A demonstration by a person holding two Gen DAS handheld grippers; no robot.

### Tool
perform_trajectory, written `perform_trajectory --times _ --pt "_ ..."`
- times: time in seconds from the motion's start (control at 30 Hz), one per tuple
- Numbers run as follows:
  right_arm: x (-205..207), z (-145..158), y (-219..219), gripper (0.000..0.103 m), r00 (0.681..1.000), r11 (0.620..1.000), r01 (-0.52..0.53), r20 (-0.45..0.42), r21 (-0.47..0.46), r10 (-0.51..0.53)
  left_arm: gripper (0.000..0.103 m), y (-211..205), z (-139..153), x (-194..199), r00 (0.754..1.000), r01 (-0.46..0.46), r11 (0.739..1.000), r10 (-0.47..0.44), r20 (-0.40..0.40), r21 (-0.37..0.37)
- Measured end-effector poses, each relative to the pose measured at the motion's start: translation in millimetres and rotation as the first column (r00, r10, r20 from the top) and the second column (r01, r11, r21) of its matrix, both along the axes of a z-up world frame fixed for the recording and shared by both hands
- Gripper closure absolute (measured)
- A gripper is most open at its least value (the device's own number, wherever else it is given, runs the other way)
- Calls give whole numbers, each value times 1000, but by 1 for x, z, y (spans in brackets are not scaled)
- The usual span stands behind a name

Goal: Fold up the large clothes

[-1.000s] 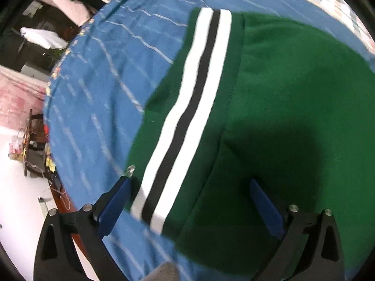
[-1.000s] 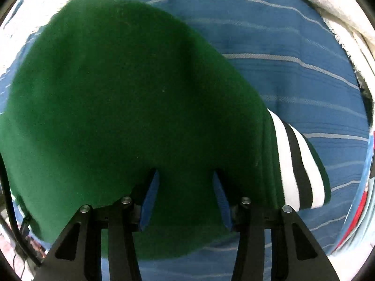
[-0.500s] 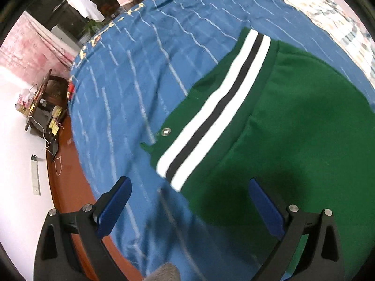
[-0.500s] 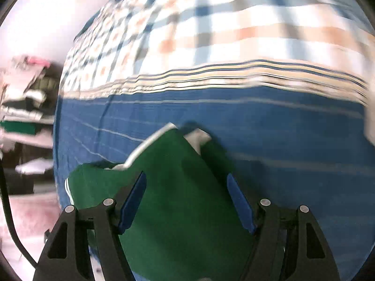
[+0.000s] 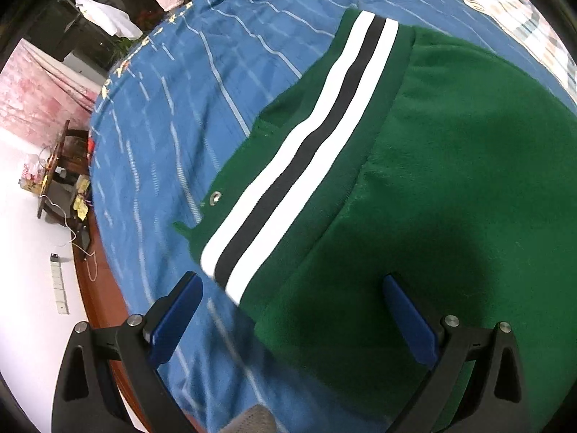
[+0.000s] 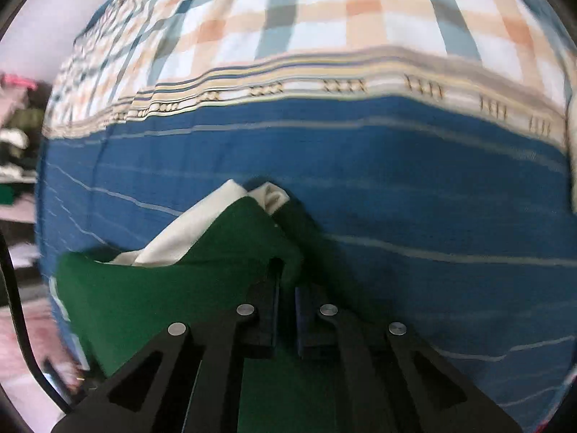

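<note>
In the left wrist view, a white wall with a power strip (image 5: pixel 57 285) is seen at the far left, beside a dark wooden stand (image 5: pixel 59 166) cluttered with small items and a pink patterned cloth (image 5: pixel 39 90) above it. A white cloth (image 5: pixel 104 18) is draped in the upper left. The middle is filled by a blue bedspread (image 5: pixel 173 115) crossed with pale lines, its brown wooden bed edge (image 5: pixel 99 288) showing at the lower left. The green garment (image 5: pixel 450 180) is spread over the centre and right of the frame, with a white-and-black striped band (image 5: pixel 299 151) running diagonally and a metal snap (image 5: pixel 215 197) just left of it. The left gripper (image 5: pixel 292 306) is held wide open above the garment's lower edge, with nothing pressed between its blue pads (image 5: pixel 176 317). In the right wrist view, blurred shelves of folded clothes (image 6: pixel 16 137) are seen at the left edge, a plaid blanket (image 6: pixel 306 18) fills the top, and the blue bedspread lies below it. The right gripper (image 6: pixel 286 299) is closed at lower centre on a fold of the green garment, whose cream lining (image 6: pixel 187 231) is exposed just above. No readable writing is made out.
</note>
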State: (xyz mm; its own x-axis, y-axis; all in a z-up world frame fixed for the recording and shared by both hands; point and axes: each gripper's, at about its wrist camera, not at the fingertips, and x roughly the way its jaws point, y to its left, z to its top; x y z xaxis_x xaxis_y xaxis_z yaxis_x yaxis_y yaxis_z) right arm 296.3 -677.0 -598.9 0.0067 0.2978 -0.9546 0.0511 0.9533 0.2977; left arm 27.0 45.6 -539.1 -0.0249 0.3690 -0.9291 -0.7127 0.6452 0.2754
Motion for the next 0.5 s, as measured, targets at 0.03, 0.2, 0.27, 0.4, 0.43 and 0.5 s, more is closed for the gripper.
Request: perform_trajectory --times 0.03,0.2,0.27,0.4,0.43,0.5 --pt "-3 8 -1 95 1000 1000 -2 -1 -13 2 0 -4 7 -1 1000 3 1000 -3 8 -3" --pt "-58 83 -14 50 984 1000 18 177 22 -22 0 -49 38 6 996 87 995 -85 38 -41" --pt "-91 94 -29 41 982 998 53 180 43 -60 0 -75 41 14 991 128 989 -125 51 -77" --pt "-160 77 -65 41 977 975 213 -7 58 -213 0 -131 27 38 976 215 959 -207 63 -183" --pt "-175 70 -67 41 967 965 256 -34 65 -254 0 -147 23 44 970 244 949 -234 68 -202" --pt "-207 50 -83 41 916 913 395 -117 101 -383 0 -174 13 57 955 295 928 -288 65 -227"
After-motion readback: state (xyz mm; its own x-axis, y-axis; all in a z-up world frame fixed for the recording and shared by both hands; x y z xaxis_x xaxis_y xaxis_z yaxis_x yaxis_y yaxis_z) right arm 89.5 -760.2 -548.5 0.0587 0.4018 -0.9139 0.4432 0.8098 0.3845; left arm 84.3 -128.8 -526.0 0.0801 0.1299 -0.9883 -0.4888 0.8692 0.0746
